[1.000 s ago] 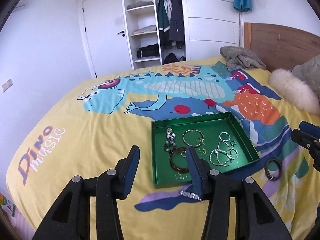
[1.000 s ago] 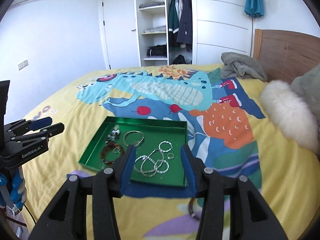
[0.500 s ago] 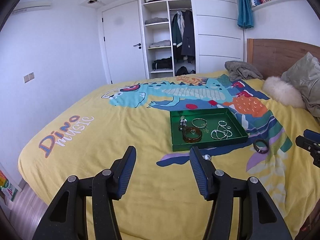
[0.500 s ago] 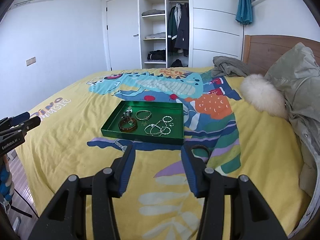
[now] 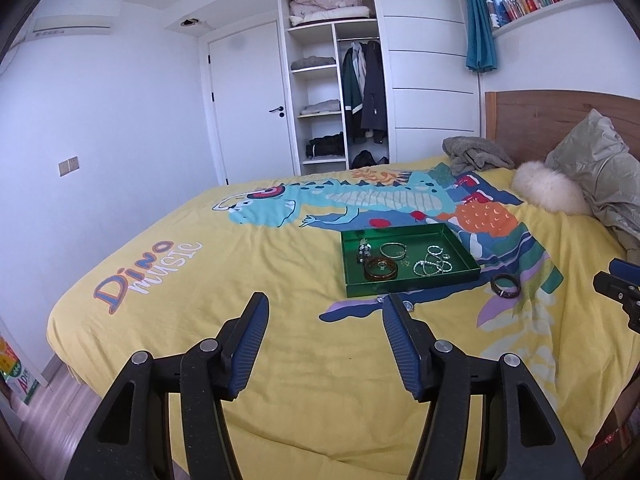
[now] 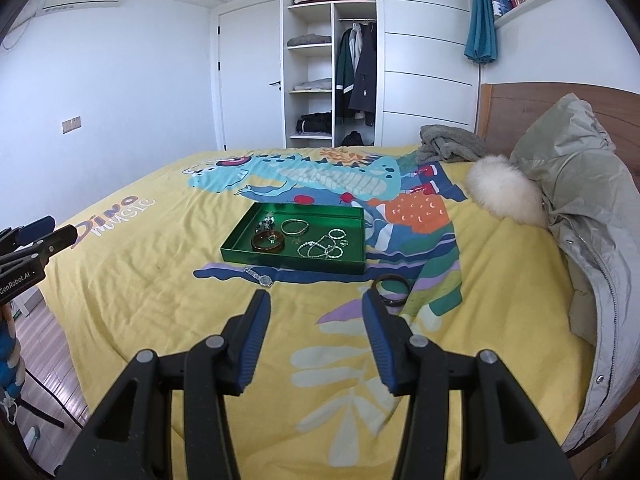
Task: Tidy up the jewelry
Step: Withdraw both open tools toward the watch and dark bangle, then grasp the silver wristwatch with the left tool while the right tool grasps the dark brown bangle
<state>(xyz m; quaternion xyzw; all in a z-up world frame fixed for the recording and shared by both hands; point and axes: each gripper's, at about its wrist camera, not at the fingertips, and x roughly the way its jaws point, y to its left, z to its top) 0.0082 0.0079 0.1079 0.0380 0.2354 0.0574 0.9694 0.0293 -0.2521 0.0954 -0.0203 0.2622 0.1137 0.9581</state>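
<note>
A green tray point(image 5: 408, 284) point(image 6: 292, 256) sits mid-bed and holds an amber bangle point(image 5: 381, 269) point(image 6: 268, 242), a silver bangle point(image 5: 393, 249), a beaded piece and silver chain bracelets point(image 5: 432, 267) point(image 6: 320, 249). A silver watch point(image 6: 260, 277) lies on the cover just in front of the tray. A dark bangle point(image 5: 506, 285) point(image 6: 393, 284) lies in front of the tray's right corner. My left gripper point(image 5: 324, 318) and right gripper point(image 6: 316, 310) are both open, empty and held well back from the tray.
The bed has a yellow dinosaur cover point(image 5: 280, 280). A grey-green coat point(image 6: 580, 208) with a white fur trim point(image 6: 504, 192) and a grey blanket point(image 6: 448, 144) lie by the wooden headboard point(image 5: 540, 120). An open wardrobe point(image 5: 336, 92) stands behind.
Both grippers have pulled back and up from the tray, so it looks smaller and farther. Both stay open and empty.
</note>
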